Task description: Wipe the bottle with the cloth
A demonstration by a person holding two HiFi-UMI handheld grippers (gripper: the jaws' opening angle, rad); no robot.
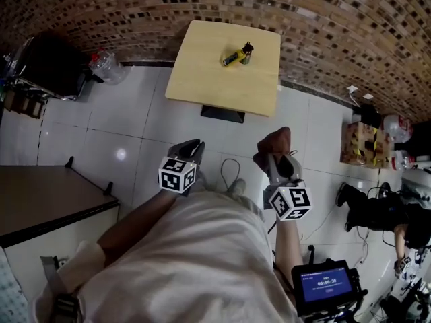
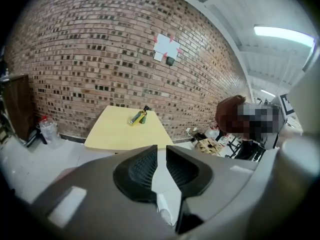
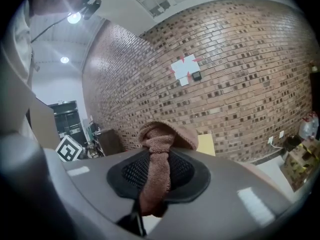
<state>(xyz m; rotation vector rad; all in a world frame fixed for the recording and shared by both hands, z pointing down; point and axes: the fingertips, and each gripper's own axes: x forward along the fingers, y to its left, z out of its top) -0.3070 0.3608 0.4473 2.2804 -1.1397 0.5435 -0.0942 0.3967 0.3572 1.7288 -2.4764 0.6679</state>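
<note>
The left gripper [image 1: 193, 147] is held low over the tiled floor [image 1: 135, 120]. Its fingers [image 2: 142, 171] are clenched, with only a thin slit between the pads and nothing held in them.

The right gripper [image 1: 274, 157] is held beside it, apart from it. Its fingers [image 3: 132, 174] grasp a brown cloth [image 3: 162, 134]. The cloth is pinched between the pads; one bunched end rises past the fingertips and the other end hangs below them.

The bottle [image 1: 237, 56], yellow with a dark cap, is well ahead of both pairs of fingers and touches neither. It rests on the pale wooden desk [image 1: 202, 66], toward the far edge, and appears to lie on its side. From the left fingers, the bottle [image 2: 138, 117] is straight ahead and slightly to the left. The desk stands against a brick wall [image 2: 100, 59].
</note>
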